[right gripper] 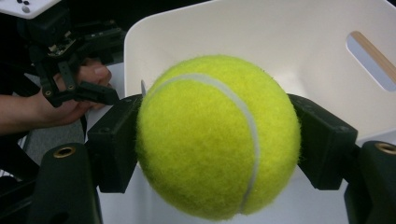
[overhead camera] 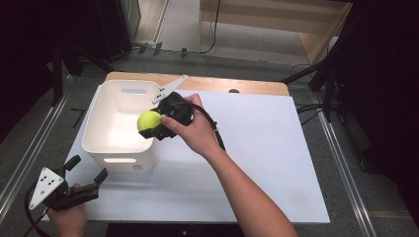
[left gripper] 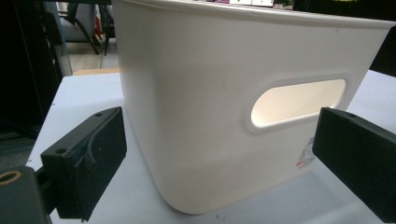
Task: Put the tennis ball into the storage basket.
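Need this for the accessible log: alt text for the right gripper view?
A yellow tennis ball is clamped between the right claw's two black jaws, over the rim of a white bin. At upper left, a hand holds the left claw.

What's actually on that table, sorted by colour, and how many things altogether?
Yellow-green: 1, the tennis ball, held in the right gripper over the tub.
White: 1, the plastic tub, with the left gripper open beside it.
Total: 2 things.

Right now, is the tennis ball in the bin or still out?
Out. The tennis ball sits clamped in the right gripper, held over the white bin's near right rim, not resting inside.
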